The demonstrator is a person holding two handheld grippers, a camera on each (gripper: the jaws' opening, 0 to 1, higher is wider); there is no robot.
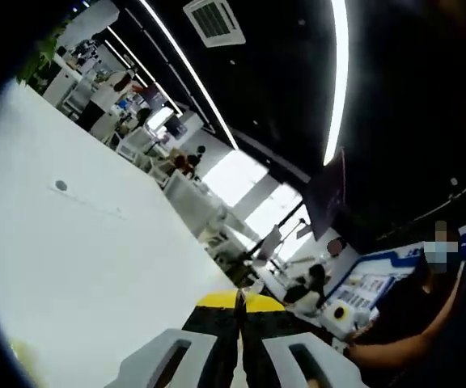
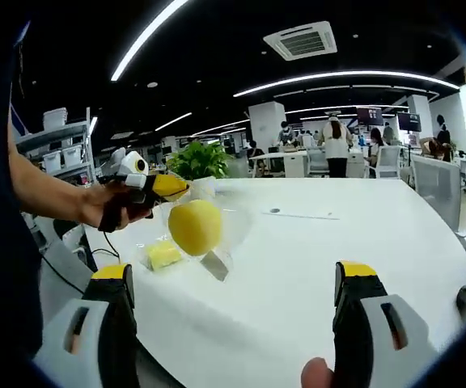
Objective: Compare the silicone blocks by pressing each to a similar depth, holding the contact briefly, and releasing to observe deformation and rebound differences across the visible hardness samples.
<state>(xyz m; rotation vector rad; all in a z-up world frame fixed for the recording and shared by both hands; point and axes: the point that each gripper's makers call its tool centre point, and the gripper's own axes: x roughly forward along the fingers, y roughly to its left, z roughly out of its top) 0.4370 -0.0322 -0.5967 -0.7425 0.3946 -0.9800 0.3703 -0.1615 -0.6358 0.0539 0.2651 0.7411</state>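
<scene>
Right gripper [image 2: 233, 311] stands wide open, holding nothing, above the white tabletop [image 2: 314, 250]; beyond, the left gripper [image 2: 171, 188], jaws closed, lifts a yellow silicone block [image 2: 194, 227]; another yellow block [image 2: 163, 255] lies on the tabletop below.

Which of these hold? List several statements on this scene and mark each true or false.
1. The right tongs stand wide open. True.
2. The left tongs pinch a clear bag holding a round yellow piece. True.
3. The table is black. False: it is white.
4. The right tongs squeeze the small yellow piece on the table. False: it lies apart from them, untouched.
</scene>
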